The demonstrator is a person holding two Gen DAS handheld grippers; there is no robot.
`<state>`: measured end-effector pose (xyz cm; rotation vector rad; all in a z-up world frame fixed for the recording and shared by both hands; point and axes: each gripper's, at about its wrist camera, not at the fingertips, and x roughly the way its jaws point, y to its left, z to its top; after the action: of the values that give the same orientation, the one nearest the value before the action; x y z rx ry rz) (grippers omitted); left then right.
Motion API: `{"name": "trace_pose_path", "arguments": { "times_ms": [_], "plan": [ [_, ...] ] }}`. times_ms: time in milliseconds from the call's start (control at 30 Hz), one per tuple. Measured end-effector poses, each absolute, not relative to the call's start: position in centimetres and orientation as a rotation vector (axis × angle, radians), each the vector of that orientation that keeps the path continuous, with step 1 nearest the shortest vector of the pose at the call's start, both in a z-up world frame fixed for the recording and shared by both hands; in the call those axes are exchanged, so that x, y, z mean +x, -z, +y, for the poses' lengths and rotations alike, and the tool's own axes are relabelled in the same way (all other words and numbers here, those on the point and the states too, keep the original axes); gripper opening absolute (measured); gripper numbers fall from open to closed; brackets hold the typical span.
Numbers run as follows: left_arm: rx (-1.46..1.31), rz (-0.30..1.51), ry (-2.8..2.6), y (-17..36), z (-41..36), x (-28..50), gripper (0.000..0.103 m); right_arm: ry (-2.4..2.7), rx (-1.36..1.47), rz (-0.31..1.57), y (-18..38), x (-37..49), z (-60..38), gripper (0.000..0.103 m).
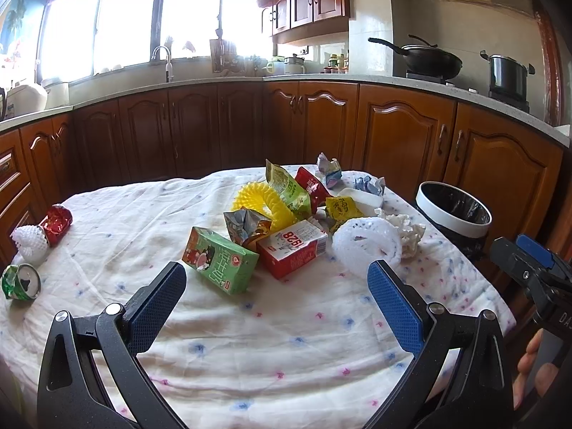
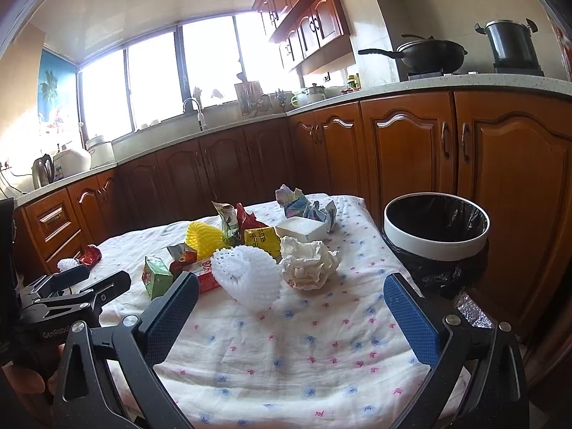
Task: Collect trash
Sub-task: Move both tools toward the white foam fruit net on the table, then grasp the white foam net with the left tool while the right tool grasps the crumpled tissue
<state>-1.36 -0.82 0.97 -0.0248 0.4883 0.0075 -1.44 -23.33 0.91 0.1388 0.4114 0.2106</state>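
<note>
Trash lies scattered over a table (image 1: 250, 339) draped in a white cloth dotted with small pink and blue flowers. Taking the yellow plastic ring (image 1: 262, 200) at the middle of the heap as the landmark, and reading the left wrist view from left to right: far to its left, near the cloth's edge, sit a crushed green can (image 1: 21, 282), a white foam net (image 1: 30, 243) and a red crumpled wrapper (image 1: 57, 223) touching that net. Just in front of the ring lie a green drink carton (image 1: 220, 261) and a red-and-white carton (image 1: 293, 250), with a torn silver pouch (image 1: 246, 227) between them and the ring. Leaning on the ring's right side are a green wrapper (image 1: 289, 186) and a yellow packet (image 1: 343, 209). Further right come a second white foam net (image 1: 366, 246) and a crumpled white paper (image 1: 407, 228). Beyond the table's right edge stands a white-rimmed bin (image 1: 454, 211) lined with a black bag.

The left gripper (image 1: 277, 282) hovers over the near cloth, jaws spread wide and holding nothing. The right gripper (image 2: 291, 293) is likewise wide apart and empty.
</note>
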Motion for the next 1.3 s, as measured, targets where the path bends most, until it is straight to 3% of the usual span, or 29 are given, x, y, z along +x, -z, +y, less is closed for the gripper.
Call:
{"name": "trace_pose_path", "arguments": {
  "times_ms": [1300],
  "plan": [
    [-0.086,0.598,0.102,0.5,-1.6,2.1,0.103,-0.215,0.232,0.485,0.2,2.0,-26.1,0.103]
  ]
}}
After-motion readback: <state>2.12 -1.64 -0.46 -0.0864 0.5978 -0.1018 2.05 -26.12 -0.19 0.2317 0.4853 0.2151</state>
